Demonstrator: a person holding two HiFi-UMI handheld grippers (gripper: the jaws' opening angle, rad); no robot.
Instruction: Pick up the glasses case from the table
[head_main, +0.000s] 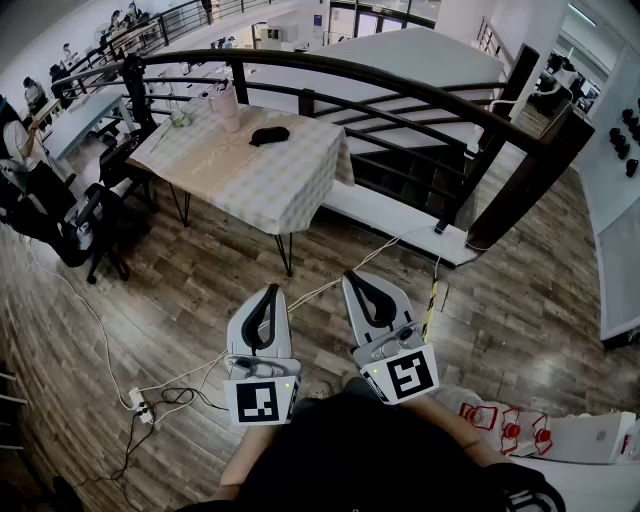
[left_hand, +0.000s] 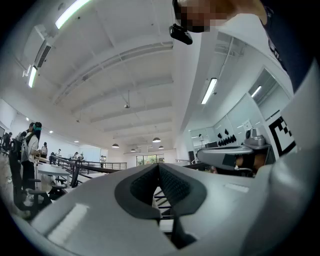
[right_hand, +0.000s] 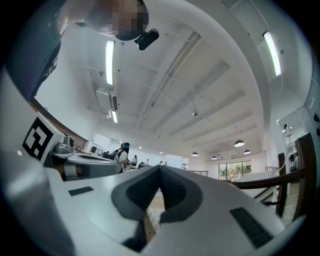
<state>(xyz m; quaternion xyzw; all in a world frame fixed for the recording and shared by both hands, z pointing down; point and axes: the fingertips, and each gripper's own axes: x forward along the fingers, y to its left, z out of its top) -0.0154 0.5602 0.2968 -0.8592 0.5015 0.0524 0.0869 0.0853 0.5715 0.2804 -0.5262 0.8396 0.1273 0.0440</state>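
Observation:
A dark glasses case (head_main: 269, 135) lies on a table with a checked cloth (head_main: 270, 180), far ahead in the head view. My left gripper (head_main: 271, 291) and right gripper (head_main: 352, 277) are held side by side close to my body, well short of the table, over the wooden floor. Both have their jaws closed tip to tip with nothing between them. In the left gripper view the left gripper (left_hand: 159, 165) points slightly upward at the ceiling; the case is hidden there. The right gripper (right_hand: 160, 168) in its own view likewise looks up, with the case out of sight.
A curved black railing (head_main: 400, 85) runs behind the table. A pink object (head_main: 226, 108) stands on the table's far side. Office chairs (head_main: 70, 225) and desks with people are at the left. Cables and a power strip (head_main: 140, 405) lie on the floor left of me.

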